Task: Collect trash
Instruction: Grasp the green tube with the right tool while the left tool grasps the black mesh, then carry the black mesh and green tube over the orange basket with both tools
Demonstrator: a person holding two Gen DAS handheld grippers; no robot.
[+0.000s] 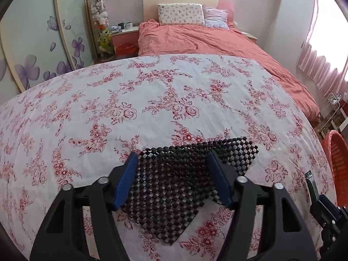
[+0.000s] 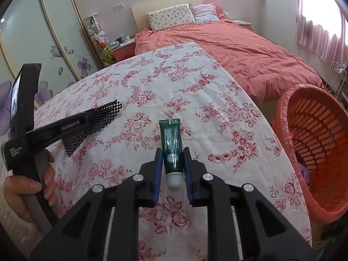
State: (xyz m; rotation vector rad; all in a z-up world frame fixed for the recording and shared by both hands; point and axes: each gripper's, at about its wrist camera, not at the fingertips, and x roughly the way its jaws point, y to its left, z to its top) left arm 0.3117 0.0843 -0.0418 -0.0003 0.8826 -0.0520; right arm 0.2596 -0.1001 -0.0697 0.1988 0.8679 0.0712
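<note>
The right tool (image 2: 173, 155) has its blue pads closed against the sides of a dark green tube (image 2: 171, 143), gripping it low on the body just above the white cap, which points back toward the camera. The tube's crimped end sticks out ahead of the pads over the tabletop (image 2: 217, 100), which is covered in a white cloth with red roses.

The left tool (image 1: 173, 159) stands roughly half open over a black mesh mat (image 1: 171, 187) lying flat on the same cloth. Its blue pads (image 1: 127, 174) sit one over each side part of the mat; whether they actually touch the mesh is hard to judge from this angle, but they do not pinch it. A hand (image 2: 30, 187) grips the left tool's handle.

Taking the green tube as the landmark: the mesh mat lies to its left, well apart, and an orange slatted basket (image 2: 313, 143) lined with a thin bag stands to its right, beyond the tabletop's edge. Beyond the tube, past the far edge of the tabletop, is a bed (image 2: 250, 56) with a salmon cover.
</note>
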